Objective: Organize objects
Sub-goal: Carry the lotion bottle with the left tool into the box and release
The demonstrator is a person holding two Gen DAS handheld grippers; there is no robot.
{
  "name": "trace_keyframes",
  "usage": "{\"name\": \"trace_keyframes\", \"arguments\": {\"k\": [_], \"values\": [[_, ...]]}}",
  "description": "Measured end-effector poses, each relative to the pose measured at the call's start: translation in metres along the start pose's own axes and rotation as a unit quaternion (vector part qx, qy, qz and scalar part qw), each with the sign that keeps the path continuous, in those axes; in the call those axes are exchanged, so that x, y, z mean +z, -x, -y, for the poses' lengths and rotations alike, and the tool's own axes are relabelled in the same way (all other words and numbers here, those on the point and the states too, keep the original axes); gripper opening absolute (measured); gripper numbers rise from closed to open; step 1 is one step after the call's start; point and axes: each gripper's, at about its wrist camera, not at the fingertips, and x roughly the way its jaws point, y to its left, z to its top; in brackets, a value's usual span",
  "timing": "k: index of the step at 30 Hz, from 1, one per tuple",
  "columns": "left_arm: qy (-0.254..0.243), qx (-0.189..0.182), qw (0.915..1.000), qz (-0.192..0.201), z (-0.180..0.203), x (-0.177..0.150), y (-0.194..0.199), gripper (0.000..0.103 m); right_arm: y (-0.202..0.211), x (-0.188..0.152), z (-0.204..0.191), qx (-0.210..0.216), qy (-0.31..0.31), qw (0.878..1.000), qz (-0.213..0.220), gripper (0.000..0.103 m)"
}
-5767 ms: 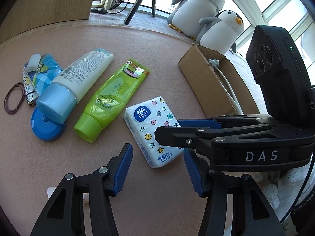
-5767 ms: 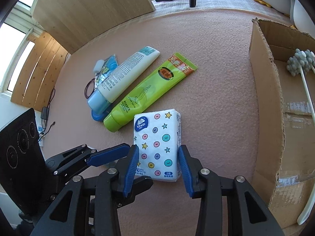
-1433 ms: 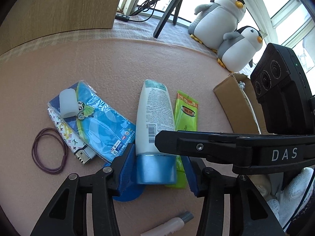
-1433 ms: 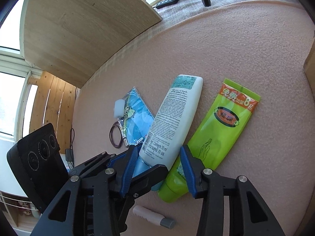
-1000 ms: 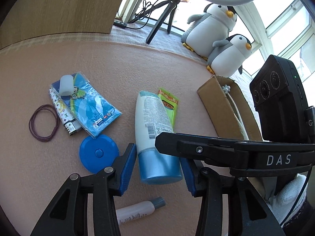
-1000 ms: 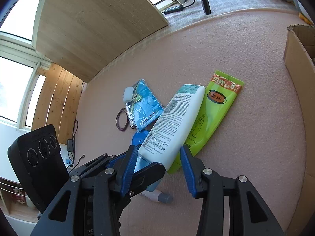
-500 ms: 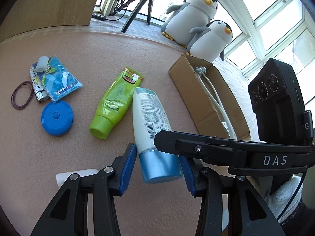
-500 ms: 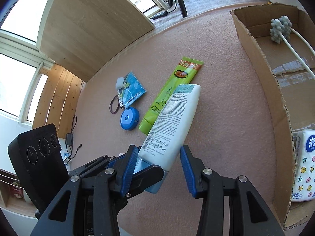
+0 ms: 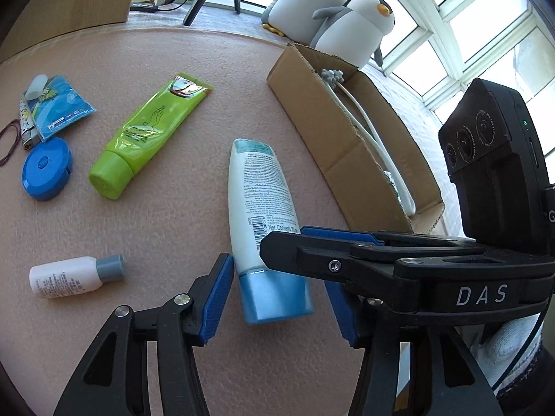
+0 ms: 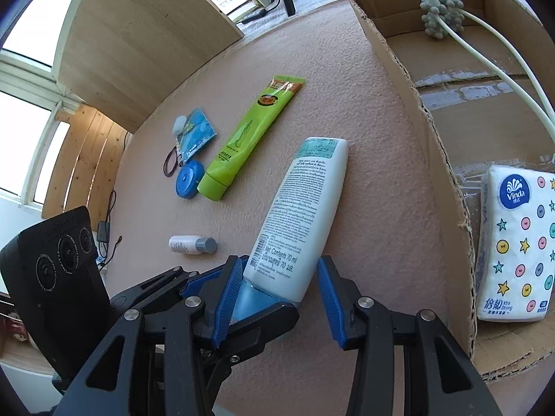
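A white tube with a blue cap (image 10: 298, 215) hangs tilted over the pink table beside the cardboard box (image 10: 433, 138). My right gripper (image 10: 277, 287) is shut on its lower end, just above the cap. In the left wrist view the tube (image 9: 260, 194) points away from me. My left gripper (image 9: 277, 298) stands open around the cap, with a gap on the right side. One finger (image 9: 347, 260) of the right gripper crosses over the tube there. A star-patterned tissue pack (image 10: 517, 239) and a white long-handled brush (image 10: 440, 14) lie in the box.
On the table lie a green tube (image 9: 149, 121), a blue round tape measure (image 9: 47, 170), a small white bottle (image 9: 73, 277), a blue packet (image 9: 59, 105) and a hair tie (image 9: 8, 142). Two plush penguins (image 9: 350, 24) sit behind the box (image 9: 333, 131).
Both grippers have moved right with the tube, from among the other objects to beside the box wall. The tissue pack, on the table 5.8 s ago, now lies in the box.
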Motion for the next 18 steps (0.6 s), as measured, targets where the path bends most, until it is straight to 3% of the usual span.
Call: {"name": "trace_keyframes", "arguments": {"k": [10,14,18], "values": [[0.0,0.011,0.9999,-0.009,-0.004,0.0,-0.014,0.061,-0.019,0.002,-0.001,-0.013,0.007,1.0,-0.019,0.043],[0.003,0.009,0.9999,-0.004,-0.004,0.002,-0.011,0.053,-0.013,0.003,-0.004,-0.015,0.017,1.0,-0.008,0.042],[0.0,0.004,0.9999,0.011,0.004,0.008,-0.001,0.052,0.003,0.007,-0.01,-0.02,0.034,0.999,0.009,0.041]]}}
